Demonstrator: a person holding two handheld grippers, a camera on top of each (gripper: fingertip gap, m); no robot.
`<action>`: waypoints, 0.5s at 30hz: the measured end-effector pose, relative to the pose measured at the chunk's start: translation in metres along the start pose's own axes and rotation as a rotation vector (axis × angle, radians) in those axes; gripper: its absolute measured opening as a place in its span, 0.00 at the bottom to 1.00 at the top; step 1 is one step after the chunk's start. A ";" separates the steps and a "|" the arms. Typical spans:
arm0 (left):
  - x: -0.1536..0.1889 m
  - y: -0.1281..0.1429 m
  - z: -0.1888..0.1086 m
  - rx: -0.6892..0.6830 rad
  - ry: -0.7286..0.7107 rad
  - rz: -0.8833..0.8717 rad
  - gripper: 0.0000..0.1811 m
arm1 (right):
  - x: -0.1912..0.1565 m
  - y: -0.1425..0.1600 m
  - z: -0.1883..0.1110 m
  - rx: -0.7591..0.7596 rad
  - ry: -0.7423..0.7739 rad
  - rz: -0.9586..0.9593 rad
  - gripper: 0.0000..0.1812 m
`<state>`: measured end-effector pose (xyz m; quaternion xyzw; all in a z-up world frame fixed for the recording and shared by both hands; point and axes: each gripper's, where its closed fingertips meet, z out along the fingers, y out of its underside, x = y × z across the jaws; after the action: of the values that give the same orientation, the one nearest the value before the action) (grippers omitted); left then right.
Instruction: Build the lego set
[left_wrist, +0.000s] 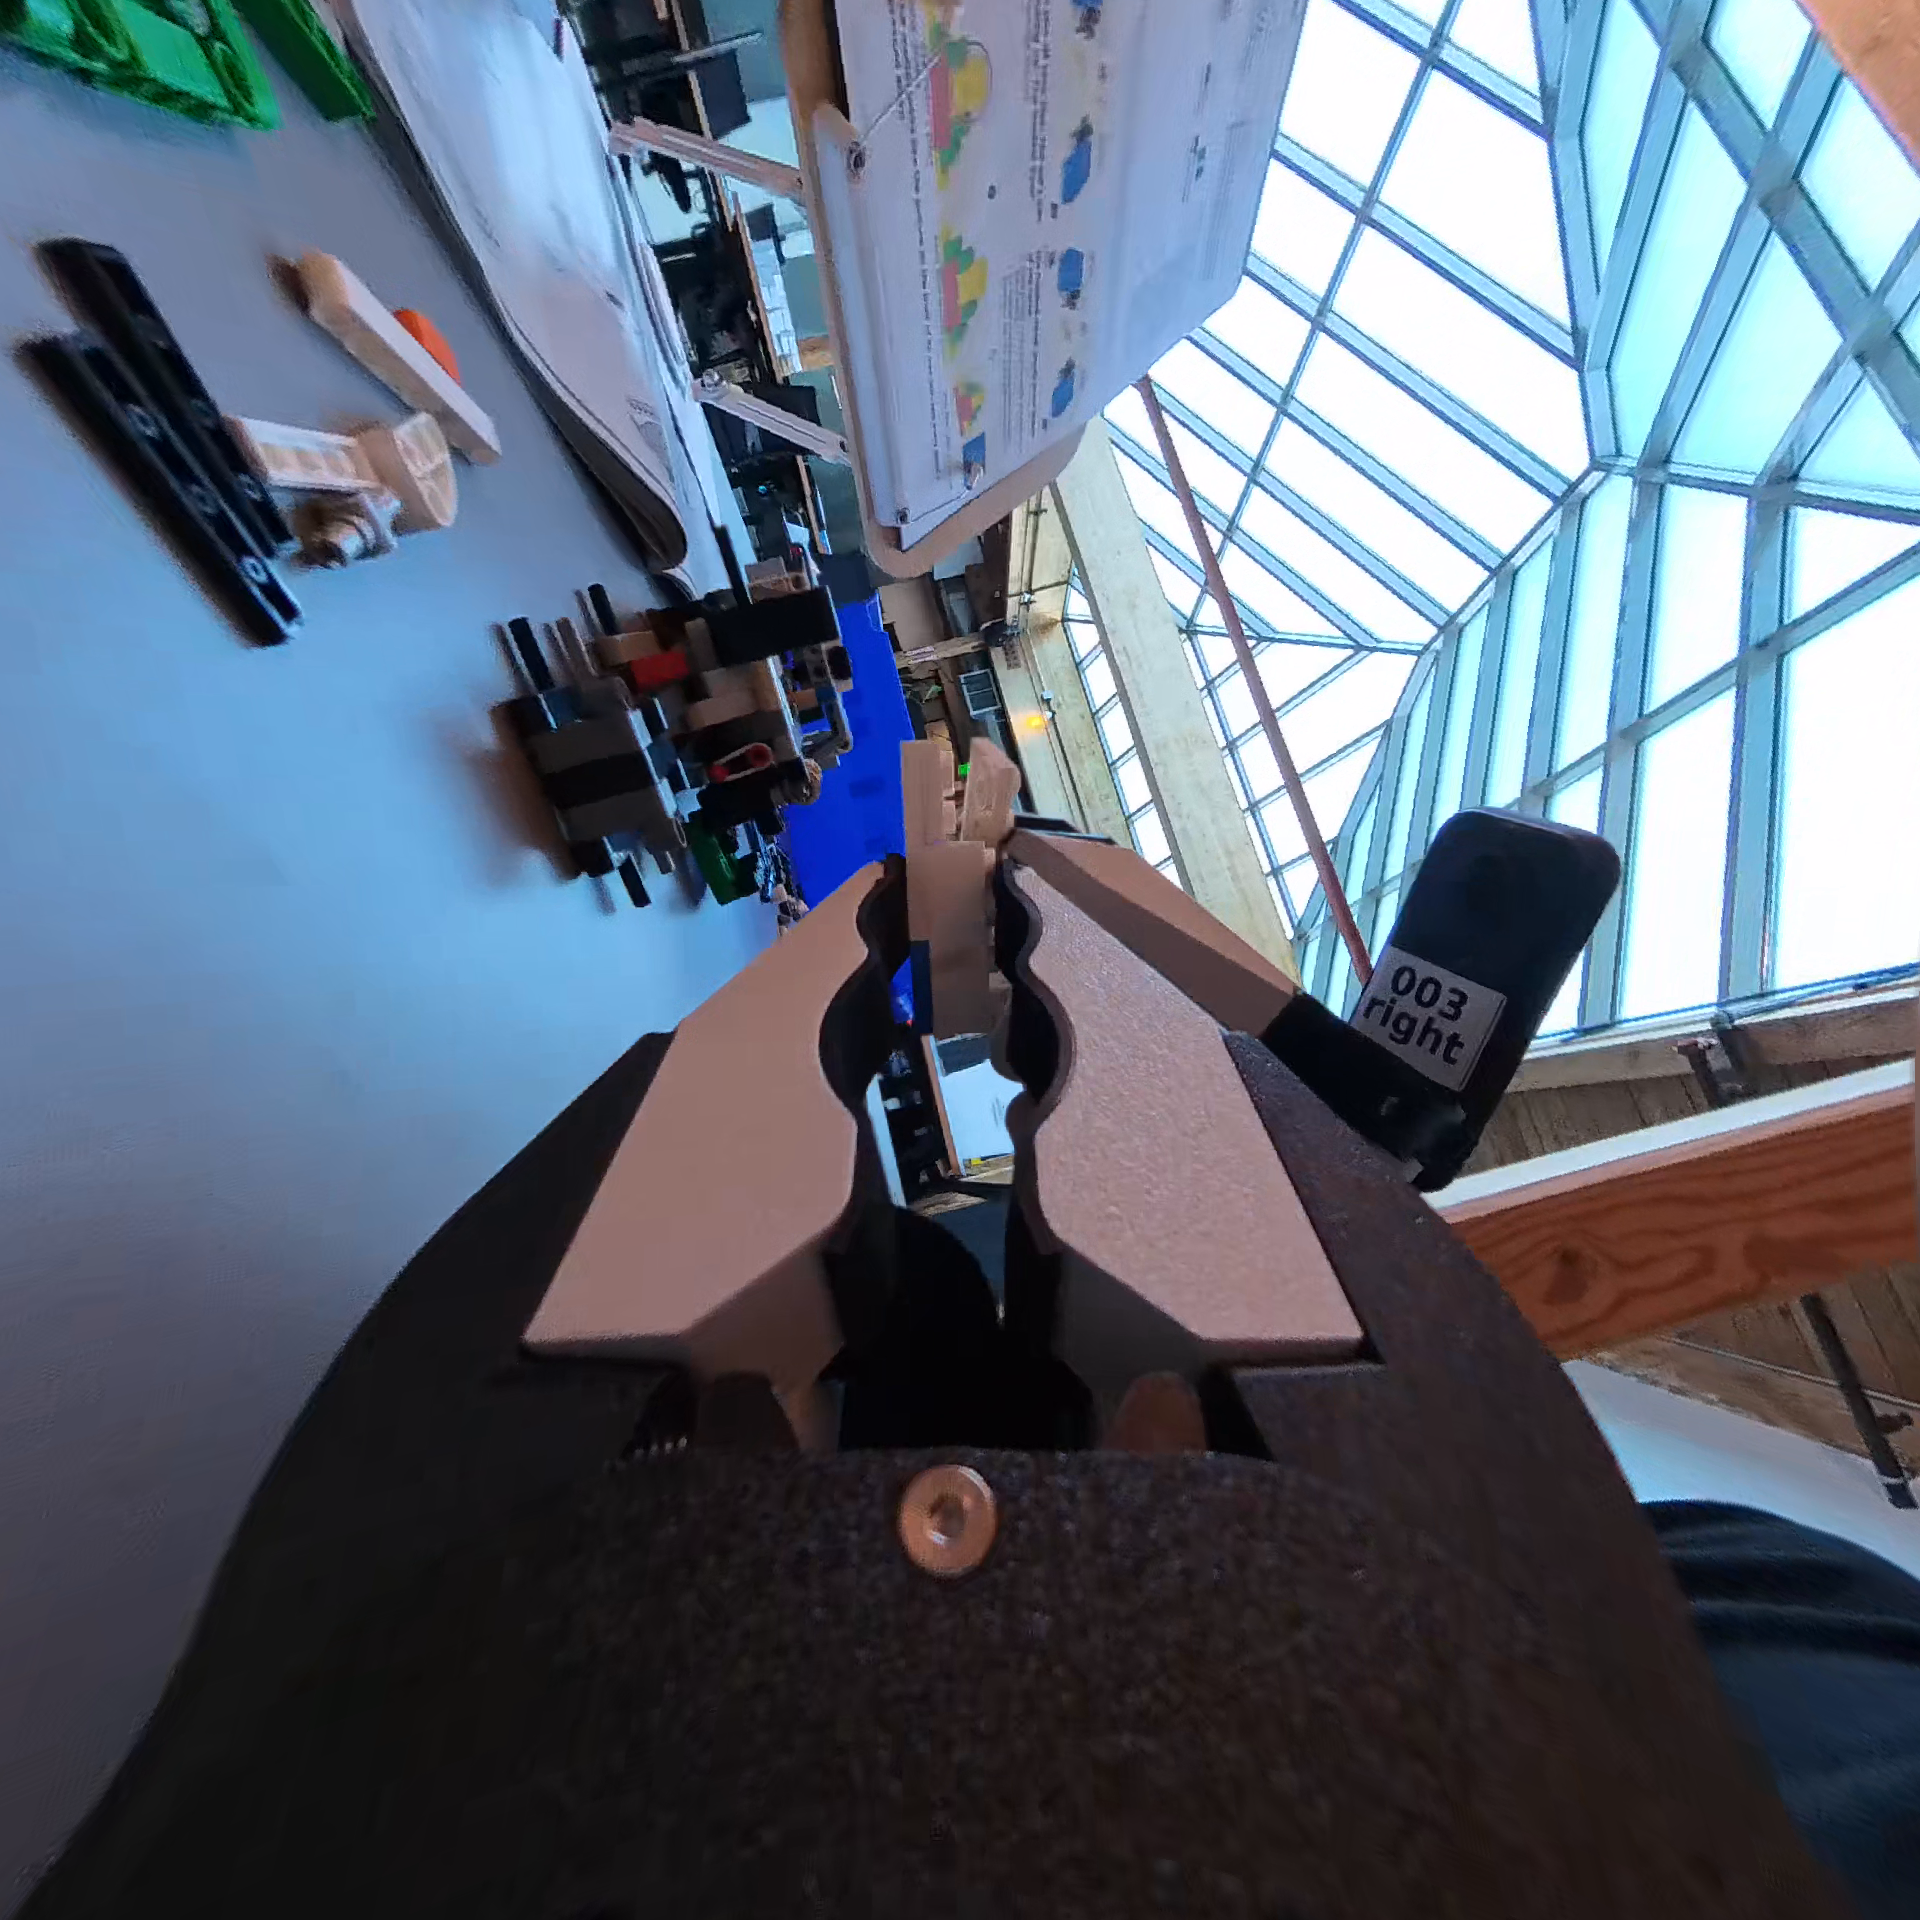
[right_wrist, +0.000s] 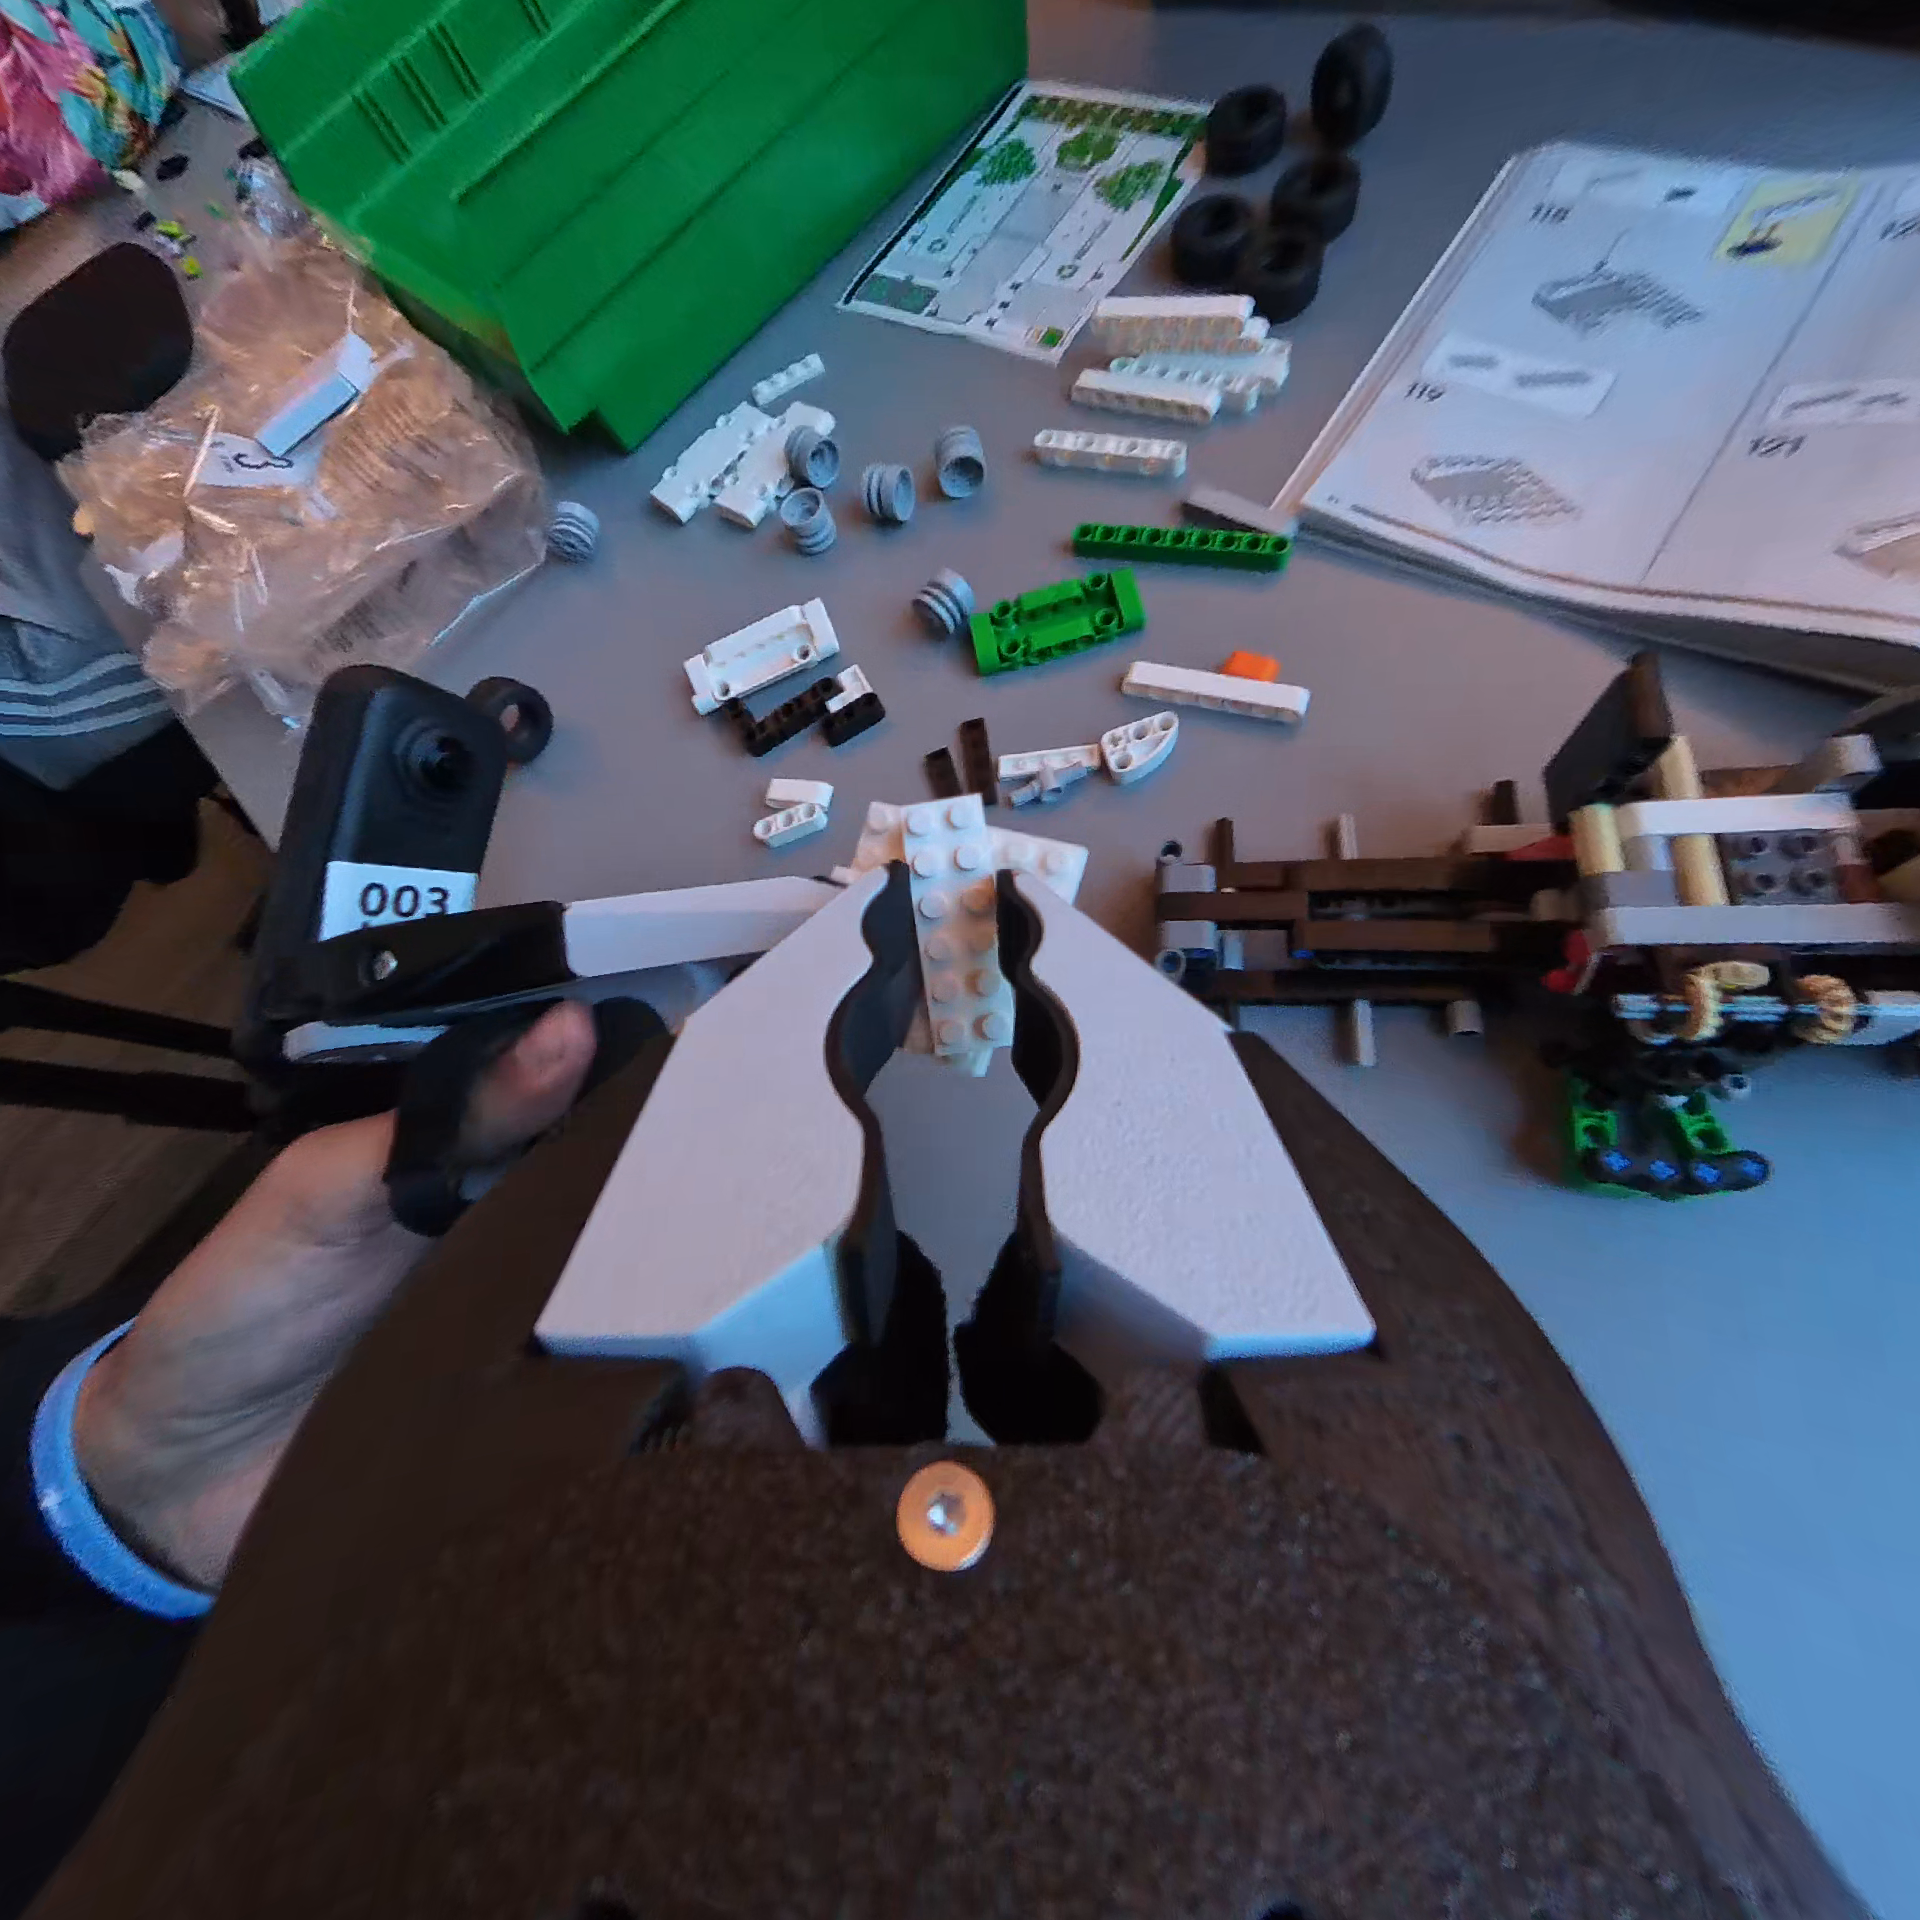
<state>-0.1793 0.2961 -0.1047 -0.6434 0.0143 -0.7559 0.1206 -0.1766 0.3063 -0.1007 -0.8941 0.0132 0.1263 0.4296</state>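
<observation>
My right gripper (right_wrist: 951, 883) is shut on a white studded plate assembly (right_wrist: 961, 935), held above the grey table (right_wrist: 1455, 1299). My left gripper (left_wrist: 951, 873) is shut on the same white assembly (left_wrist: 945, 821), tilted sideways. In the right wrist view the left gripper (right_wrist: 790, 904) comes in from the left, held by a hand (right_wrist: 312, 1299), and its tip meets the plates. In the left wrist view the right gripper's finger (left_wrist: 1132, 914) comes in from the right. The partly built vehicle model (right_wrist: 1558, 935) lies on the table to the right; it also shows in the left wrist view (left_wrist: 665, 727).
A green box (right_wrist: 623, 187) and plastic bags (right_wrist: 291, 468) lie at the back left. An open instruction booklet (right_wrist: 1662, 416) lies at the back right, black tyres (right_wrist: 1288, 177) beside it. Loose white beams (right_wrist: 1174, 353), grey hubs (right_wrist: 888, 488) and green pieces (right_wrist: 1055, 621) are scattered mid-table. The grippers are tip to tip, or close to it.
</observation>
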 end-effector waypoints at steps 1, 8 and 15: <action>-0.001 -0.002 0.000 0.001 0.001 -0.010 0.07 | -0.001 0.000 0.002 -0.006 -0.005 0.013 0.08; -0.001 -0.010 0.001 -0.015 0.025 -0.099 0.07 | -0.004 -0.011 0.000 0.008 -0.028 -0.028 0.15; 0.003 -0.006 -0.008 -0.137 0.037 -0.169 0.08 | -0.023 0.016 -0.044 -0.028 -0.401 -0.762 0.31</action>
<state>-0.1882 0.3006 -0.1023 -0.6348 0.0138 -0.7725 0.0119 -0.1915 0.2606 -0.0816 -0.7984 -0.4035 0.1302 0.4275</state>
